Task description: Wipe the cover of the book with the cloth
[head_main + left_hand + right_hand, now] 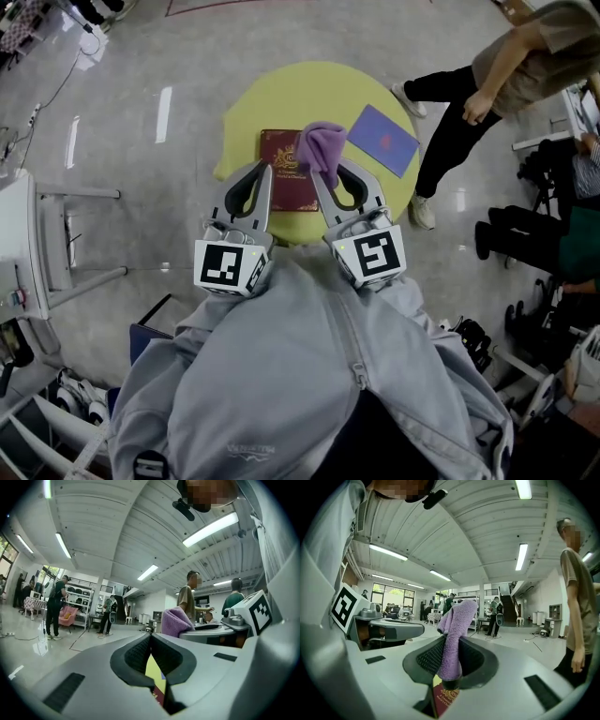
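A: From the head view, where does the book sit?

B: The book (289,169) lies flat, cover up, on the near side of a round yellow table (281,89), right in front of the person. The cloth (322,148) hangs bunched over its far right corner, pinched in the right gripper (328,176). A blue booklet (382,139) lies apart to the right, out of the way.

A: And the other one?

B: The left gripper (264,171) hovers over the left half of the cover, beside its partner. My guess is that it stands ready to steady the book during the rubbing.

A: What does the left gripper view add?

B: The left gripper (151,637) has its jaws pressed together with nothing between them. Only a sliver of yellow table and a dark red edge show through the slot below. The cloth (176,620) rises just to the right, over the right gripper (243,613).

A: And the right gripper view?

B: There the right gripper (449,644) is clamped on the cloth (457,618). The purple fabric runs between the ribbed pads and sticks out past the tips as a loose tuft. Gripped that way, the tuft can serve as the wiping end. The book (445,698) shows below the jaws with its gold lettering, so the gripper is above the cover.

A: Is the cloth touching the cover?

B: I cannot tell. It looks just above it, and the wiping seems about to begin.
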### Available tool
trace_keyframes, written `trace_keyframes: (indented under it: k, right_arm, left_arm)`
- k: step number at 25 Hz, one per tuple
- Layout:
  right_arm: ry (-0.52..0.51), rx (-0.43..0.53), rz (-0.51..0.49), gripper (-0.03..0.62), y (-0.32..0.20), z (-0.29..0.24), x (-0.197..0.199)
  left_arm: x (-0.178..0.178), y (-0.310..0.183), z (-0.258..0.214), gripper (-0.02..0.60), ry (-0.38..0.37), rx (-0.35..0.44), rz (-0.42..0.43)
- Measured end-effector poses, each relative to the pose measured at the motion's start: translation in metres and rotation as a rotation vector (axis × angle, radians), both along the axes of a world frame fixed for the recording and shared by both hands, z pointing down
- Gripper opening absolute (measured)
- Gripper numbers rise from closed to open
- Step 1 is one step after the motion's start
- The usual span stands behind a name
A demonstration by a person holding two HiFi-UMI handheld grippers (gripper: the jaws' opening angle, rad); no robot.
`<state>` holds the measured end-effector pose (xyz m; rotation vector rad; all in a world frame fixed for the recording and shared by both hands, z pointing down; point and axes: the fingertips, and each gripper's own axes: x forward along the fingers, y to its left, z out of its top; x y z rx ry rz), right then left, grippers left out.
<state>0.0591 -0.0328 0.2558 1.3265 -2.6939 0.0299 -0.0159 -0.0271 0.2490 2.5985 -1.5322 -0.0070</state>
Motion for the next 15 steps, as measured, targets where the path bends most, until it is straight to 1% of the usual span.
trace_keyframes:
  k: [2,7,10,15]
  right_arm:
    - [0.023,-0.040,-0.004,0.084,-0.007,0.008,-0.001]
    - [0.045,-0.071,-0.047,0.084,-0.032,0.032,-0.006]
    - [0.056,-0.097,-0.072,0.084,-0.046,0.046,-0.007]
    - [0.075,-0.142,-0.116,0.084,-0.074,0.073,-0.011]
  left_arm:
    - [-0.002,-0.005,0.006,0.017,-0.003,-0.012,-0.001]
    - [-0.004,-0.020,0.034,0.017,-0.005,-0.047,-0.002]
    - [-0.007,-0.026,0.048,0.017,-0.028,-0.078,-0.006]
    - [-0.009,-0.044,0.074,0.017,-0.043,-0.118,-0.015]
